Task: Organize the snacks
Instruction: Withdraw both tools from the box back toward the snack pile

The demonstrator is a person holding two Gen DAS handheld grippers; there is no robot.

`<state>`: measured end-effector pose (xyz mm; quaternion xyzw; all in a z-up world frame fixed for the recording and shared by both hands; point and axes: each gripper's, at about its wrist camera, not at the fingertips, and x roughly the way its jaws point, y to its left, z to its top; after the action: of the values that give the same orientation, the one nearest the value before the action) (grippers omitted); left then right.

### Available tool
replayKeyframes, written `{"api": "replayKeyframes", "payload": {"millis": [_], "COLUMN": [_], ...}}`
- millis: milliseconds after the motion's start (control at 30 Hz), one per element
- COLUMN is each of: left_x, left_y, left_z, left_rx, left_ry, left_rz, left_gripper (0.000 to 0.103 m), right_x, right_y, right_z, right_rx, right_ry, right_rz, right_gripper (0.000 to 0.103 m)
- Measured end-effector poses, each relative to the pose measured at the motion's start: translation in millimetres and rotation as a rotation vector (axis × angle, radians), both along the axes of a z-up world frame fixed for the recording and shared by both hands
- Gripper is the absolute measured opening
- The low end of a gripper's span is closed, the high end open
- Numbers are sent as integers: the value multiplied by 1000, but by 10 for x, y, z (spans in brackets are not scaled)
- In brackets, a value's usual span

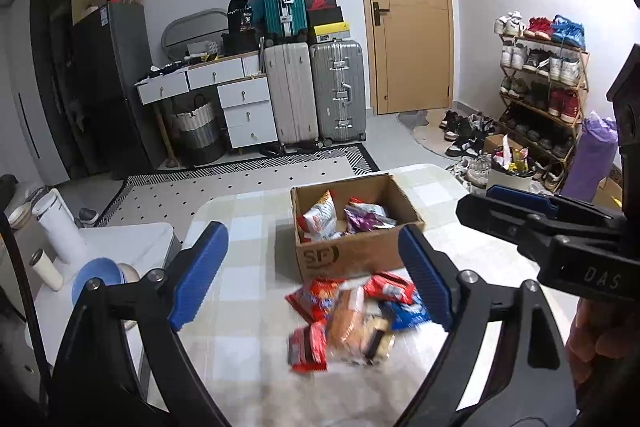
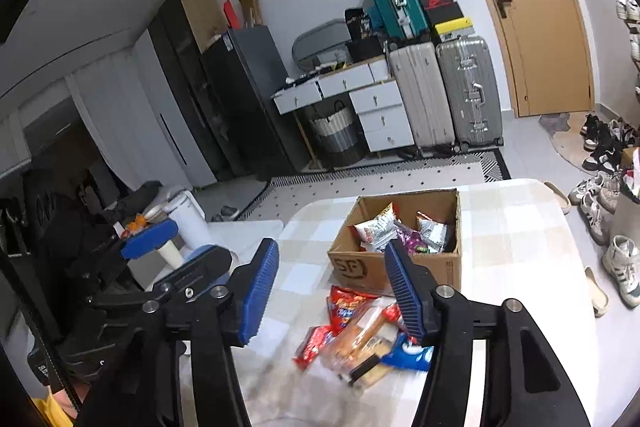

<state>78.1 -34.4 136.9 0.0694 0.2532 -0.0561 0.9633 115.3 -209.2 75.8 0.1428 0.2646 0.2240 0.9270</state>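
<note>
A cardboard box (image 1: 352, 261) (image 2: 424, 269) stands open on the table with the checked cloth (image 1: 248, 211) (image 2: 516, 247). Inside it lie a white and red snack bag (image 1: 320, 219) and a purple one (image 1: 362, 221). In front of the box sits a loose pile of snack packs (image 1: 352, 319) (image 2: 360, 335), red, orange and blue. My left gripper (image 1: 312, 275) hangs above the pile, open and empty. My right gripper (image 2: 332, 287) is open too, with nothing between its pads, and its fingers (image 1: 516, 197) show at the right of the left wrist view.
A low white side table (image 1: 132, 239) with a white flask (image 1: 56, 227), a cup and a blue bowl stands left of the table. A shoe rack (image 1: 552, 87), loose shoes and a full bin (image 1: 508, 183) are on the right. Suitcases (image 1: 316, 91) and drawers line the far wall.
</note>
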Motion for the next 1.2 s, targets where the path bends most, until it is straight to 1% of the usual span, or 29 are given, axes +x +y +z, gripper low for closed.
{"api": "replayKeyframes", "payload": {"millis": [67,133,167,233,333,400,467,500,600,700,767,900,1033,1200], "left_x": [-222,-424,-530,-691,-875,-945,-985,-1000,-1050,-1044,-1064,-969,-851,-692], "left_y": [22,49,64,100,145,214,275,311,413,484,520,576,626,617], "left_z": [40,51,62,64,35,-17,-72,-102,-225,-353,-432,-642,-936,-1221], "left_rx": [-14,-21,-28,-42,-46,-75,-109,-121,-156,-179,-188,-198,-217,-213], "left_ry": [-4,-13,-19,-23,-27,-15,-3,0,8,18,16,16,79,131], "left_rz": [6,11,8,2,5,-9,-13,-13,8,16,25,46,61,81], "left_gripper": [94,102,102,102,102,102,102,102,102,102,102,102,102,102], "right_x": [-199,-405,-482,-694,-929,-1057,-1159,-1222,-1320,-1329,-1354,-1305,-1181,-1068], "right_y": [-4,-1,21,31,80,110,114,114,127,176,187,177,187,186], "right_z": [13,29,41,41,16,-13,-33,-50,-82,-114,-186,-361,-589,-809], "right_rx": [9,10,11,6,-9,-22,-13,0,1,-22,-27,-23,-38,-32], "right_ry": [-15,-34,-44,-72,-115,-135,-152,-153,-168,-166,-164,-140,-98,-58], "right_rz": [-4,-6,-12,-20,-27,-30,-32,-29,-22,-25,-25,-35,-48,-49], "right_gripper": [65,67,69,79,84,84,87,89,90,90,90,91,91,90]}}
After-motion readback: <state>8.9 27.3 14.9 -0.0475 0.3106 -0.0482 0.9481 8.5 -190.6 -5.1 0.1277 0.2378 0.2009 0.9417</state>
